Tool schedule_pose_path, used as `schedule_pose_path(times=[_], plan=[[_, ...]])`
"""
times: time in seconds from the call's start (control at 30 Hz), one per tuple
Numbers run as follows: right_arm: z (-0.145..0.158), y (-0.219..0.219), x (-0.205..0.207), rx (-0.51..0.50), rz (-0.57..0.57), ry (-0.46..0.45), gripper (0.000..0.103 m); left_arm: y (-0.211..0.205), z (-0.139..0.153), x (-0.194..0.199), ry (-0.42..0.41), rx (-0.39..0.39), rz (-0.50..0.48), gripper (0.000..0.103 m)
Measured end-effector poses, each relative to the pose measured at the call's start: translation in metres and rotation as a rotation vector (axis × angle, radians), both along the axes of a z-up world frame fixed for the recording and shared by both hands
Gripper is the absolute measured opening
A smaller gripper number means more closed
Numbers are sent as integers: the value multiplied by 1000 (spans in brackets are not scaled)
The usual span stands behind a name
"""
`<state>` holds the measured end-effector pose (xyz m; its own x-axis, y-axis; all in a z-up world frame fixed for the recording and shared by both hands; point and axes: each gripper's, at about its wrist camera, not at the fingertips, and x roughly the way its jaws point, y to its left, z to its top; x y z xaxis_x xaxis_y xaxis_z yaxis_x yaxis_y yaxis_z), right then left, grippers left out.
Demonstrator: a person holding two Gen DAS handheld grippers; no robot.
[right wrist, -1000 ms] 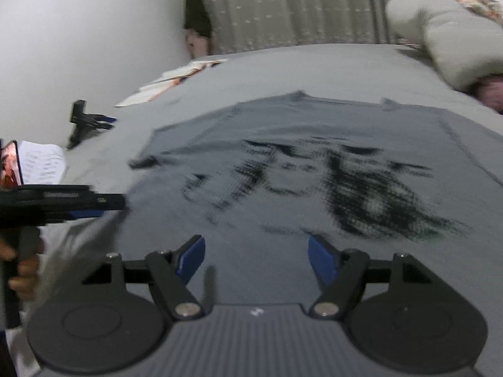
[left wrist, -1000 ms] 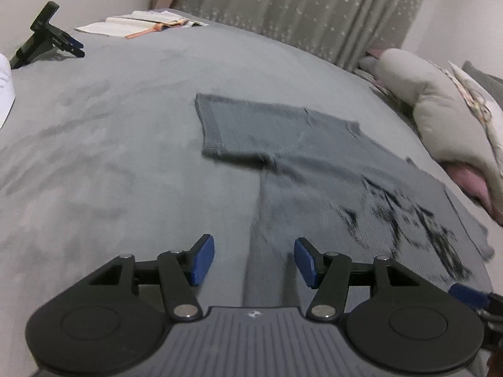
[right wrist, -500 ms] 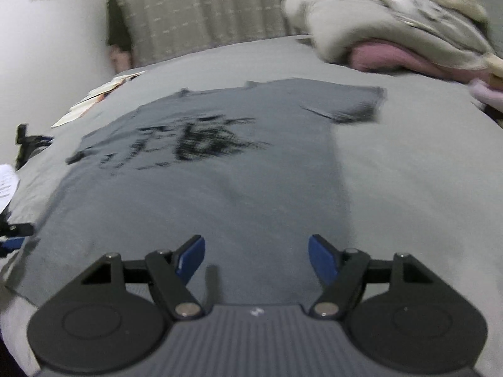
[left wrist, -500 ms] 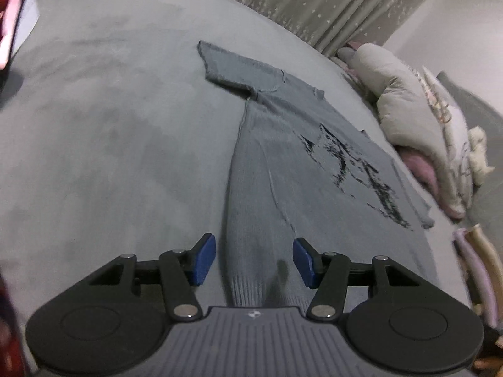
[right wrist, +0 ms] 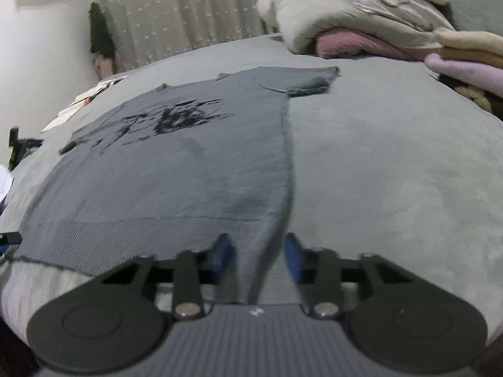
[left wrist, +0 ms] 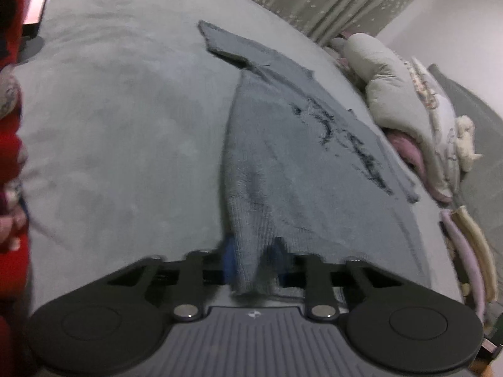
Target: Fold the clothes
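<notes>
A grey knit T-shirt [left wrist: 283,144] with a black print lies flat on the grey bed; it also shows in the right wrist view [right wrist: 176,169]. My left gripper [left wrist: 254,260] sits at the shirt's bottom left hem corner, its blue pads close around the fabric bunched between them. My right gripper [right wrist: 259,251] sits at the bottom right hem corner, its blue pads partly closed with the hem edge between them. Both views are blurred at the fingers.
A pile of bedding and folded clothes [left wrist: 408,119] lies along the right side of the bed and shows in the right wrist view [right wrist: 377,22]. Papers [right wrist: 85,100] and a black stand [right wrist: 19,147] lie at the far left. Curtains hang behind.
Both grippers moved down to the hem corners and their jaws narrowed from wide open; hem fabric now sits between the pads of each.
</notes>
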<state>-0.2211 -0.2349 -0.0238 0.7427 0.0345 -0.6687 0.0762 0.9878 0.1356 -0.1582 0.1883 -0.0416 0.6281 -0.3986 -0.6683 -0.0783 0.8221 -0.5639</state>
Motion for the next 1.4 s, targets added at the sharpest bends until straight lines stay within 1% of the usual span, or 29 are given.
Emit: schedule_pose_path(times=[0.03, 0.07, 0.13, 0.2, 0.3, 0.37, 0.47, 0.5, 0.57, 0.63, 0.67, 0.7, 0.73, 0.77, 0.8, 0.83, 0.87, 0.93, 0.97, 1.0, 1.03, 1.07, 1.1, 1.13, 1.2, 1.23, 1.3, 1.37, 1.4], plan=[[2, 2, -1, -9, 1, -1, 5, 1, 1, -1, 3, -6, 8, 4], [5, 3, -2, -18, 2, -2, 5, 1, 4, -5, 3, -6, 21, 3], [15, -1, -7, -31, -30, -21, 4, -1, 13, -13, -17, 18, 31, 3], [29, -6, -14, -28, -35, -43, 4, -3, 20, -19, -25, 34, 33, 2], [43, -12, -19, -40, -36, -58, 4, -4, 27, -24, -16, 27, 16, 2], [47, -14, -21, -63, -38, -48, 4, -7, 27, -25, 1, 36, -4, 2], [41, -17, -20, -71, -41, -18, 4, -12, 18, -25, 33, 120, -20, 2], [33, -18, -18, -68, -42, 8, 4, -13, 14, -24, 39, 132, -24, 3], [13, -17, -13, -76, -38, 61, 4, -15, 9, -24, 30, 158, -36, 3], [6, -16, -13, -85, -38, 64, 5, -22, 11, -23, 9, 211, -71, 4], [7, -15, -13, -92, -38, 63, 6, -25, 13, -23, -2, 237, -90, 5], [9, -14, -12, -98, -39, 63, 8, -26, 15, -23, -11, 255, -103, 8], [10, -13, -11, -104, -39, 63, 18, -27, 17, -22, -15, 264, -107, 8], [14, -13, -11, -106, -45, 60, 26, -29, 21, -22, -18, 284, -113, 13], [15, -14, -11, -111, -50, 55, 41, -31, 25, -21, -23, 307, -114, 24], [21, -14, -13, -126, -60, 32, 45, -33, 30, -23, -34, 342, -101, 30], [23, -14, -12, -133, -62, 18, 45, -35, 36, -24, -50, 378, -86, 39], [31, -14, -10, -134, -69, -24, 49, -42, 49, -29, -131, 453, -56, 43], [33, -14, -7, -129, -68, -37, 50, -47, 54, -31, -170, 478, -53, 46], [35, -14, -4, -123, -67, -50, 53, -54, 59, -30, -221, 501, -52, 50], [37, -11, 1, -121, -63, -62, 56, -61, 62, -28, -259, 512, -58, 52], [38, -9, 7, -119, -60, -74, 56, -68, 65, -25, -294, 522, -67, 55], [40, -6, 12, -117, -56, -86, 57, -76, 67, -20, -314, 529, -87, 57], [41, -4, 16, -117, -53, -91, 57, -82, 67, -14, -322, 532, -101, 57], [43, 9, 40, -97, -21, -115, 58, -104, 67, 8, -346, 539, -142, 57], [42, 15, 50, -86, -10, -117, 61, -111, 66, 16, -352, 541, -152, 57], [41, 24, 64, -69, 5, -119, 65, -124, 65, 33, -354, 541, -165, 57], [37, 38, 86, -54, 27, -130, 65, -138, 63, 54, -359, 533, -174, 57], [37, 42, 90, -53, 30, -133, 65, -144, 62, 63, -363, 530, -172, 57]])
